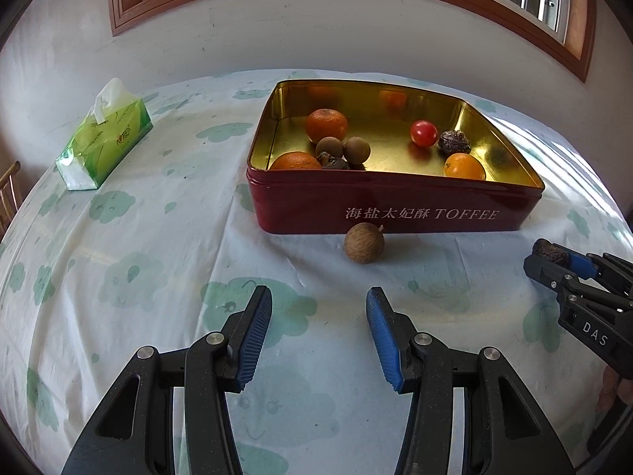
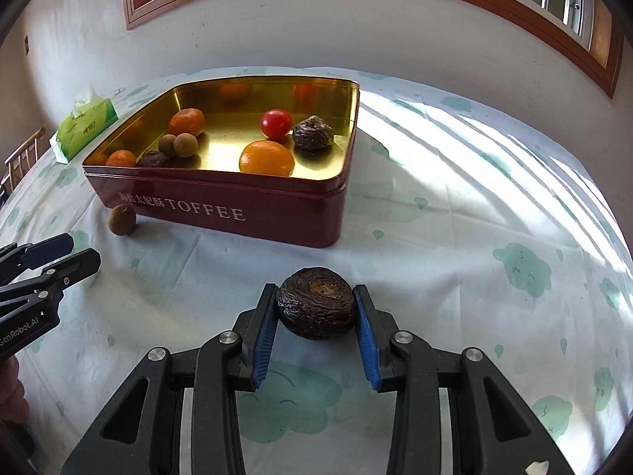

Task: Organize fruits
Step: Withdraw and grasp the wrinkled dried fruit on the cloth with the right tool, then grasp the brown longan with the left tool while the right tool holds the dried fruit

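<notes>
The right gripper (image 2: 315, 310) clenched a wrinkled dark fruit (image 2: 315, 303); the left gripper (image 1: 319, 304) gaped, a longan (image 1: 364, 244) ahead

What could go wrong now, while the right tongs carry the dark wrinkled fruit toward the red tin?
1. The right tongs pinch the dark wrinkled fruit only at its sides; being round, it might slip out on the way.
2. The red tin has a raised wall; a low approach might knock its rim.
3. The brown longan lies on the cloth right by the tin, ahead of the open left tongs; a nudge might roll it away.
</notes>
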Demonstrator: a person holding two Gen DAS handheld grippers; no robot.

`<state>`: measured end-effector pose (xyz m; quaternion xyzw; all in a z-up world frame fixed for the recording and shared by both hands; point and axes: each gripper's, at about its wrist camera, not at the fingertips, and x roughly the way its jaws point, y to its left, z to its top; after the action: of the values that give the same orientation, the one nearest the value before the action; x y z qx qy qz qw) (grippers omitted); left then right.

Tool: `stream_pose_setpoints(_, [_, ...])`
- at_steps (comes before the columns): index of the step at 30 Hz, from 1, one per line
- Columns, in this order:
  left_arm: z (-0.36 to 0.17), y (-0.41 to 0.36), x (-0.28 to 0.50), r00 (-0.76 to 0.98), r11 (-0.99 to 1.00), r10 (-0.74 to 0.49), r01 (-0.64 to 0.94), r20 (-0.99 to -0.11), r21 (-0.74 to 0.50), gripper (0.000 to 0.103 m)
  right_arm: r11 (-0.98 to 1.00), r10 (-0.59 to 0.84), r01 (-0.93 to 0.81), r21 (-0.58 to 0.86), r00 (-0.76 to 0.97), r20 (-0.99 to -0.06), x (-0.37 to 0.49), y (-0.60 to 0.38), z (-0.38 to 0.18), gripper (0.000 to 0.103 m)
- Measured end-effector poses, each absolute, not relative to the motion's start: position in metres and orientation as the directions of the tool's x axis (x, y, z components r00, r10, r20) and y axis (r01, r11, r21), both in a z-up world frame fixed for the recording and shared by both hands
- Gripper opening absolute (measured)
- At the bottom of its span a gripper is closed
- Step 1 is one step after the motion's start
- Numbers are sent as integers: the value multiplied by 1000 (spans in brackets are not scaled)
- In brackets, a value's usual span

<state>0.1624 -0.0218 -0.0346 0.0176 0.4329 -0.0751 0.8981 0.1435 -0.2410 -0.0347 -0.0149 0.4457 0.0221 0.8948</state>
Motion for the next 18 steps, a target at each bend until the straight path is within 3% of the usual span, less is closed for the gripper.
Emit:
stream_pose_setpoints(6, [-38,-39,176,603,983,-141,179,-785,-39,50,999,12,-45,-19,609,-793,142,-247,-35,34])
stream_pose_setpoints(18, [-40,-48,195,613,983,-143,179,-777,-39,32,999,22,-45,-7,608,-794,142,-248,-36,35])
